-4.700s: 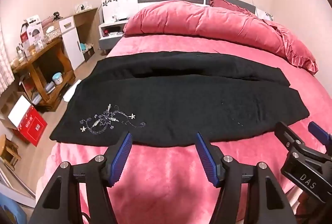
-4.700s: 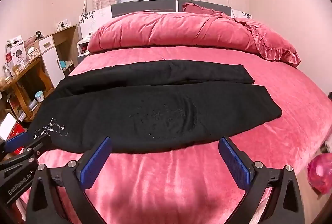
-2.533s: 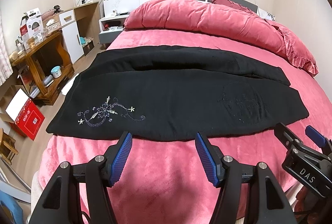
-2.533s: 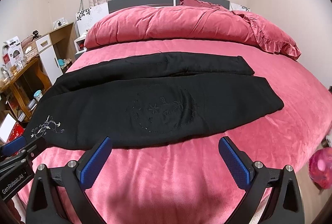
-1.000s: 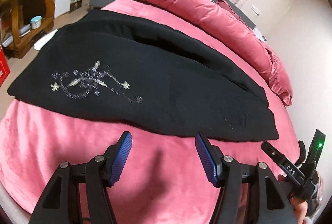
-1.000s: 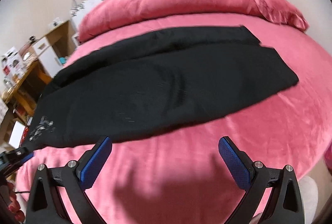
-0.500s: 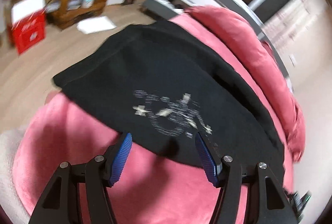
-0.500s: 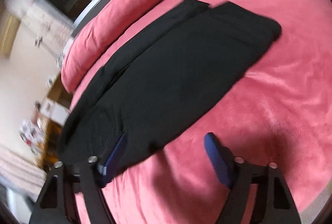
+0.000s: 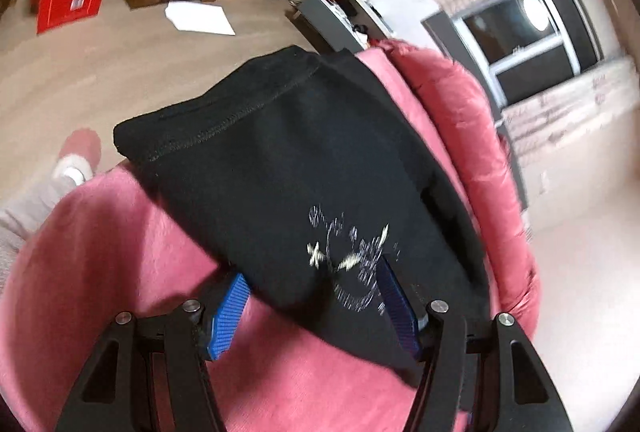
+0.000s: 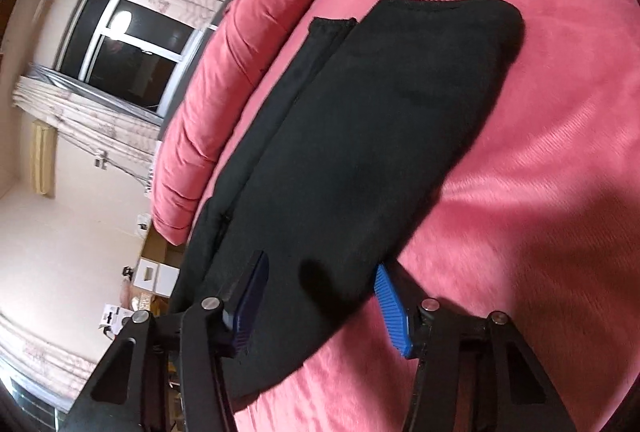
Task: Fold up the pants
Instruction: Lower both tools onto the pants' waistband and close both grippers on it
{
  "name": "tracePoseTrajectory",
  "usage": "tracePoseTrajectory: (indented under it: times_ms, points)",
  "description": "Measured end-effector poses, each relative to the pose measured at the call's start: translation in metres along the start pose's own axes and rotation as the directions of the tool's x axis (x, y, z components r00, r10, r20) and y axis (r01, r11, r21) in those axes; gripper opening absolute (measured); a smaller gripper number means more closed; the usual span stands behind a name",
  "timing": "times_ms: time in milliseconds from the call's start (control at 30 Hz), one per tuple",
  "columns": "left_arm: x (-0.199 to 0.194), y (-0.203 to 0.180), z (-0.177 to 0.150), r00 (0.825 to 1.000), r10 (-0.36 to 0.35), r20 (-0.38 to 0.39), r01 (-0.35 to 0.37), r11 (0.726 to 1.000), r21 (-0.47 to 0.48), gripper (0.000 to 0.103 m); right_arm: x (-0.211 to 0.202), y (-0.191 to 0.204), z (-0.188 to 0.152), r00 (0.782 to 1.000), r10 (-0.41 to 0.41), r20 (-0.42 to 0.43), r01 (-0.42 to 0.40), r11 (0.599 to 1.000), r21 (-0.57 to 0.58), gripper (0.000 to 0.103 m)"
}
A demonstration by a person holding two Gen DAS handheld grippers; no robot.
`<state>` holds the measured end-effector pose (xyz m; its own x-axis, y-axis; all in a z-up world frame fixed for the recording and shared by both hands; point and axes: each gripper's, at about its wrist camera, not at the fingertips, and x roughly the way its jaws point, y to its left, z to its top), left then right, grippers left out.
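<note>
Black pants (image 9: 304, 167) lie across a pink bed (image 9: 120, 272). The left claw (image 9: 312, 306) stands wide astride the embroidered edge (image 9: 352, 256), seen only from the left wrist. The right claw (image 10: 320, 308) is closing, plain hem between its pads; a window (image 10: 128, 51) is behind.

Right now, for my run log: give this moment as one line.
stage: grasping near edge | pants: flat on bed | left gripper: open, straddles edge | right gripper: jaws closing, pants between
</note>
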<state>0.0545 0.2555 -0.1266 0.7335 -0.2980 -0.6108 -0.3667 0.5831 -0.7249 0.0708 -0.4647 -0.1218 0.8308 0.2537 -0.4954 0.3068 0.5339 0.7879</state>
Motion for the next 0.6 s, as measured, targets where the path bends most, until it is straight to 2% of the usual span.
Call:
tracePoseTrajectory:
  times_ms: [67, 167, 233, 300, 333, 367, 400, 500, 600]
  points:
    - [0.003, 0.005, 0.004, 1.000, -0.027, 0.003, 0.027, 0.999, -0.028, 0.064, 0.001, 0.002, -0.001, 1.000, 0.010, -0.003, -0.010, 0.999, -0.040, 0.055]
    - [0.007, 0.007, 0.007, 0.999, -0.033, 0.010, 0.033, 0.999, -0.018, 0.062, 0.005, 0.004, -0.004, 1.000, -0.013, -0.006, 0.012, 0.994, -0.108, 0.049]
    - [0.007, 0.006, 0.007, 0.999, -0.034, 0.022, 0.034, 0.999, -0.012, 0.062, 0.006, 0.001, -0.003, 1.000, -0.021, 0.001, 0.021, 0.993, -0.118, 0.044]
    - [0.009, 0.007, 0.008, 0.999, -0.033, 0.034, 0.034, 0.999, -0.014, 0.061, 0.004, -0.007, -0.001, 1.000, -0.021, 0.009, 0.022, 0.995, -0.098, 0.031]
    - [0.009, 0.008, 0.008, 0.999, -0.028, 0.039, 0.029, 0.999, -0.017, 0.058, 0.004, -0.010, 0.001, 1.000, -0.023, 0.011, 0.024, 0.996, -0.083, 0.027]
    - [0.010, 0.009, 0.008, 0.999, -0.013, 0.038, 0.014, 1.000, -0.020, 0.056, 0.005, -0.014, 0.003, 0.999, -0.031, 0.013, 0.032, 0.997, -0.064, 0.015]
    - [0.011, 0.009, 0.009, 0.999, 0.000, 0.035, 0.001, 1.000, -0.019, 0.048, 0.006, -0.018, 0.004, 0.999, -0.033, 0.010, 0.033, 0.999, -0.041, 0.010]
    - [0.017, 0.007, 0.016, 0.998, 0.065, 0.002, -0.065, 0.998, -0.003, 0.026, 0.005, -0.021, 0.008, 1.000, -0.027, 0.000, 0.027, 1.000, -0.006, 0.009]
    - [0.016, 0.006, 0.022, 0.995, 0.086, -0.046, -0.085, 0.996, 0.019, 0.016, 0.002, -0.009, 0.010, 0.997, -0.072, -0.004, 0.072, 0.996, -0.056, 0.009]
